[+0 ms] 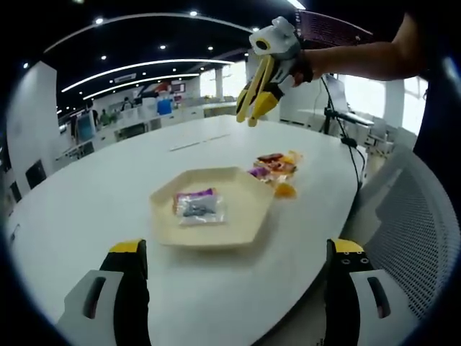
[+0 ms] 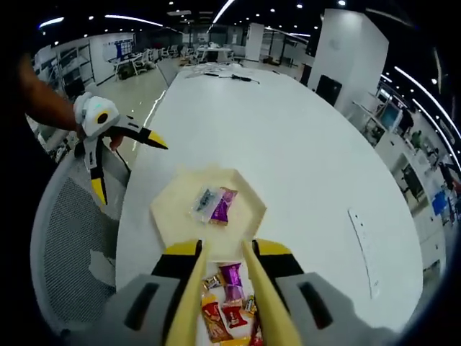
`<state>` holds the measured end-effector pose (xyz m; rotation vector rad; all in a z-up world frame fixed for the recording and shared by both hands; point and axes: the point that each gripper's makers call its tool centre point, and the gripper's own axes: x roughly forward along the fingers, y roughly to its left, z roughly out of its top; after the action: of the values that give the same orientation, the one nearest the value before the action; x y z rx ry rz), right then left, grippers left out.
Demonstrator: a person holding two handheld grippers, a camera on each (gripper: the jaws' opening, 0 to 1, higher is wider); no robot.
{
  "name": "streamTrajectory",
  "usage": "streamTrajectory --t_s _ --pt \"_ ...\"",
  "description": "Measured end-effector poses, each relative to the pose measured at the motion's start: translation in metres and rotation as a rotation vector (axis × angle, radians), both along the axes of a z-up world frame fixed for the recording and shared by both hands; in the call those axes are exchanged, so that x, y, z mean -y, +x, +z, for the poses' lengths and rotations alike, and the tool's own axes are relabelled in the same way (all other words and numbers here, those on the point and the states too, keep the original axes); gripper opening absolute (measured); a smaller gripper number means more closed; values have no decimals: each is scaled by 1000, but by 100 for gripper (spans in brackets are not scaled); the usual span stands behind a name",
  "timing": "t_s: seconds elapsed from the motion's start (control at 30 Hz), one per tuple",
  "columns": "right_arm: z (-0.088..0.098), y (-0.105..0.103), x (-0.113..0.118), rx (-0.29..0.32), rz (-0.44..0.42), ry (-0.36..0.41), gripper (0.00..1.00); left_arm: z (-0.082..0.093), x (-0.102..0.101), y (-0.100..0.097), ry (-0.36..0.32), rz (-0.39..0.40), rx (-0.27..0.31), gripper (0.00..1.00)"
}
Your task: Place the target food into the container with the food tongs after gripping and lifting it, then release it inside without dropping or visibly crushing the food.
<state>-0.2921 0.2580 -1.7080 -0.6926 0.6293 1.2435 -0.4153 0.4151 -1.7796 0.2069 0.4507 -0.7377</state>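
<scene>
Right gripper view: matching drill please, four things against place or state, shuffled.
Things:
1. hexagonal tray
2. purple-wrapped sweet
3. snack pile
4. food tongs

Place or state:
A. held in the right tool
B. lying inside the tray
C. cream, resting on the white table
D. on the table beside the tray, between the tong arms in this view

Pairs: 1-C, 2-B, 3-D, 4-A
</scene>
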Motion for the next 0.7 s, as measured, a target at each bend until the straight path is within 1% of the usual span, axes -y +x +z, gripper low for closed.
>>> streamTrajectory --t_s 0.13,0.17,0.23,0.33,0.53,0.7 --pt "-1 3 17 -12 -36 21 27 -1 -1 0 2 1 -5 99" --pt "-2 3 21 -9 -36 31 27 -2 -1 0 2 1 -7 99" --pt "-1 3 24 -24 -59 59 27 -2 -1 0 2 0 -9 99" --pt "0 3 31 -9 -53 79 27 -2 0 0 6 -3 -11 99" --pt "-4 2 54 -1 -64 88 27 -4 -1 0 11 -2 -14 99" --pt "-10 1 73 -10 -85 81 27 -5 -1 0 16 0 -19 99"
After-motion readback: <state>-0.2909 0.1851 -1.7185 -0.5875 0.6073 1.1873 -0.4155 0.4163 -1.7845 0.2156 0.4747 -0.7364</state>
